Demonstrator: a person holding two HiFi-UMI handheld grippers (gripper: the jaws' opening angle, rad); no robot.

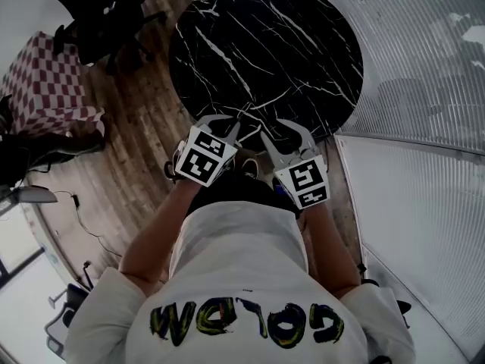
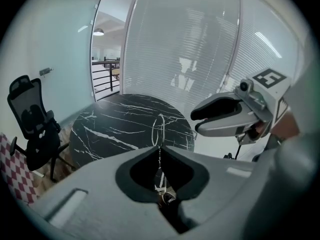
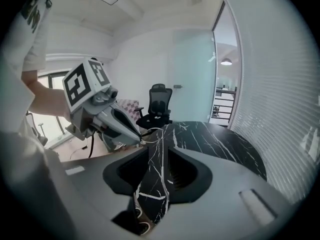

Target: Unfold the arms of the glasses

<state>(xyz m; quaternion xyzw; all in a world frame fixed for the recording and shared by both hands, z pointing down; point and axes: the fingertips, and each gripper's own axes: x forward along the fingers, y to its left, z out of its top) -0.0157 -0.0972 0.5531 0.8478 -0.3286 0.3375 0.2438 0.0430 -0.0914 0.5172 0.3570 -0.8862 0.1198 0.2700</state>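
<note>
Round table (image 1: 265, 51), glossy black marble top, thin white veins branching across the whole surface, pale light reflected along its rim, standing on a floor (image 1: 144, 127) of brown wood planks that shows around its left side

Round table (image 1: 265, 44) centre, far. Left gripper (image 1: 233, 127) and right gripper (image 1: 282, 131) side by side over table's near edge. Glasses (image 2: 160, 128) at left gripper's tip, above tabletop. Office chair (image 1: 91, 6) far left of table. Checkered seat (image 1: 49, 89) nearer, left. Blinds wall (image 1: 424, 89) along right.
</note>
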